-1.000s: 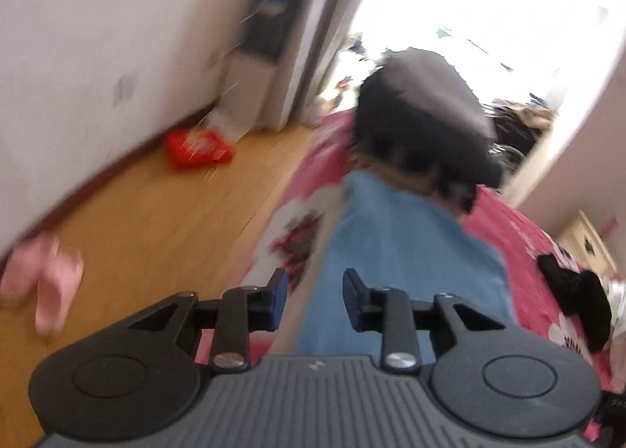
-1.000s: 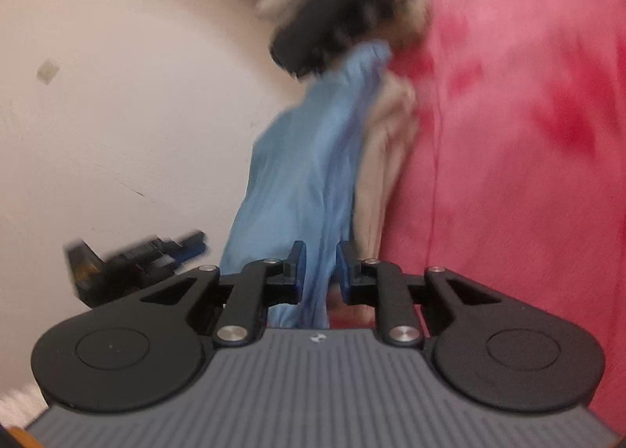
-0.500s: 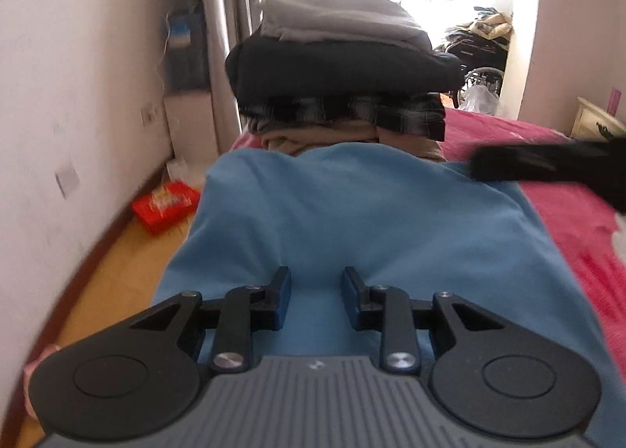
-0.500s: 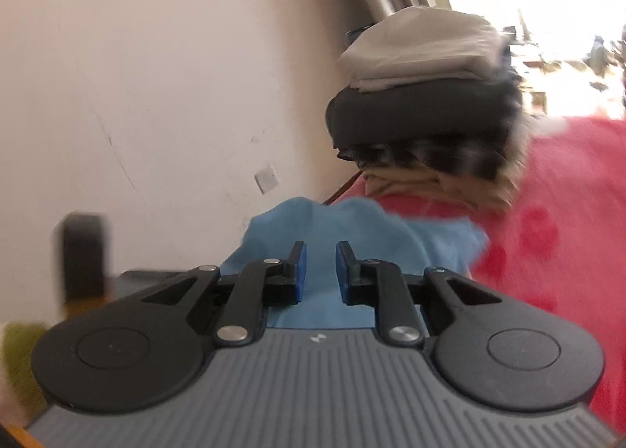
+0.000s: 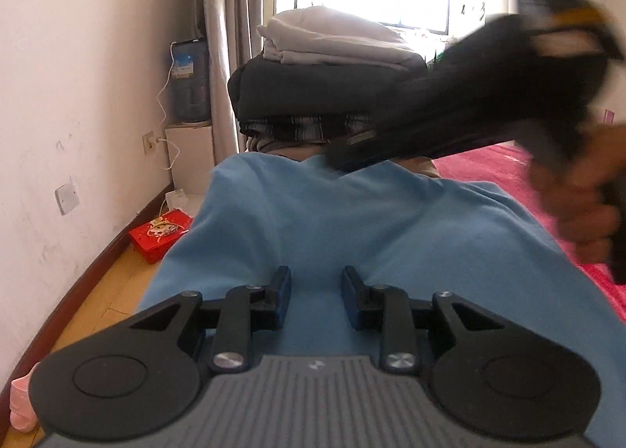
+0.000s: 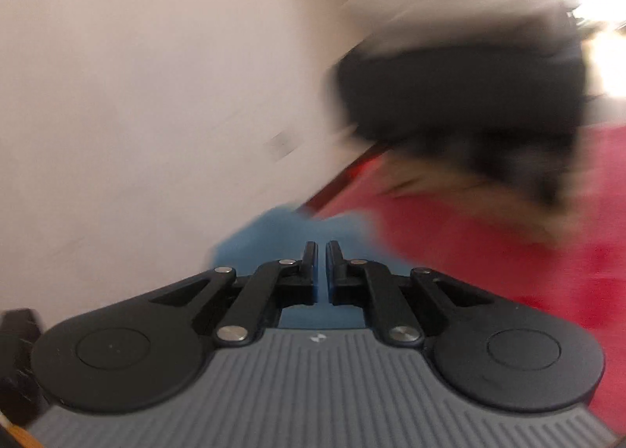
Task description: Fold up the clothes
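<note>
A blue garment (image 5: 371,221) lies spread flat on the red bed cover (image 5: 489,162). My left gripper (image 5: 316,291) hovers low over its near part, fingers apart, with no cloth pinched between them. Behind it rises a stack of folded clothes (image 5: 324,88): grey on top, then black, plaid and tan. My right gripper (image 5: 344,154), held by a hand (image 5: 579,193), reaches in blurred from the right, tips at the garment's far edge by the stack. In the right wrist view, my right gripper (image 6: 321,268) has its jaws closing to a thin slit over the blue garment (image 6: 274,229); no cloth shows gripped.
A wall runs close along the left. On the wooden floor beside the bed are a red box (image 5: 160,236), a white cabinet (image 5: 189,158) with a water bottle (image 5: 189,84), and pink slippers (image 5: 21,405). Curtains (image 5: 231,17) and a bright window stand behind the stack.
The blue garment went from hanging to lying flat on the bed. The left gripper settled low over it. The right gripper swept right toward the stack, and its jaws narrowed.
</note>
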### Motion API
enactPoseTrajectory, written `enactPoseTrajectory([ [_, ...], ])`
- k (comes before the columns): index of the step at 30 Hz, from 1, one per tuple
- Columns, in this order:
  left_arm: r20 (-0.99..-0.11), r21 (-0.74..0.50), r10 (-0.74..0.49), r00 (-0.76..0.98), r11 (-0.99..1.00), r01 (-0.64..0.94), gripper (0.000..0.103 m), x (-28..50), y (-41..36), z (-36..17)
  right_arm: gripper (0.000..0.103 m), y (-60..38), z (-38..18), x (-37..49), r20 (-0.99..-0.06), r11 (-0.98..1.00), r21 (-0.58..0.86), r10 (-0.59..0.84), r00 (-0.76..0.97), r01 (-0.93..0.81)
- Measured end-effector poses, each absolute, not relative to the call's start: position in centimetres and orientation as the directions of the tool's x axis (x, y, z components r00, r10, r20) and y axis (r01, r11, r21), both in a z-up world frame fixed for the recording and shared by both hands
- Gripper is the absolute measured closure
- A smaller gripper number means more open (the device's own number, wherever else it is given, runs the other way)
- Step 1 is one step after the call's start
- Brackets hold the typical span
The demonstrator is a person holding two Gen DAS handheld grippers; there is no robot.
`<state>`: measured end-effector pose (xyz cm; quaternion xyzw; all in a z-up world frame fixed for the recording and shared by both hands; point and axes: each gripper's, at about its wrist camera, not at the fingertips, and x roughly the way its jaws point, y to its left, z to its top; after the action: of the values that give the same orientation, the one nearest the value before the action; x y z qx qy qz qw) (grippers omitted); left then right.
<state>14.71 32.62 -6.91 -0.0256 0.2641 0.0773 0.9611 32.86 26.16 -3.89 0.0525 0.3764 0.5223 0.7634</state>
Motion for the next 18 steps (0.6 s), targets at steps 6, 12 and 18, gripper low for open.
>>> enactPoseTrajectory([
  [6,-0.532,0.012,0.132,0.836,0.989,-0.149,0.073,14.7,32.4,-6.4,0.097,26.6,-6.4,37.7,-0.603,0.688,0.497,0.712,0.359,-0.529],
  [12,-0.514,-0.112,0.044,0.857,0.987,-0.118,0.053,14.7,34.5,-0.2,0.097,17.5,-3.1,35.1,-0.491,0.648,0.510,0.760,0.427,-0.566],
  [18,-0.655,-0.280,0.012,0.755,0.924,-0.258,0.065,23.0,40.4,-2.3,0.097,16.3,-4.6,33.0,-0.527,0.546,0.571,0.816,0.236,-0.612],
])
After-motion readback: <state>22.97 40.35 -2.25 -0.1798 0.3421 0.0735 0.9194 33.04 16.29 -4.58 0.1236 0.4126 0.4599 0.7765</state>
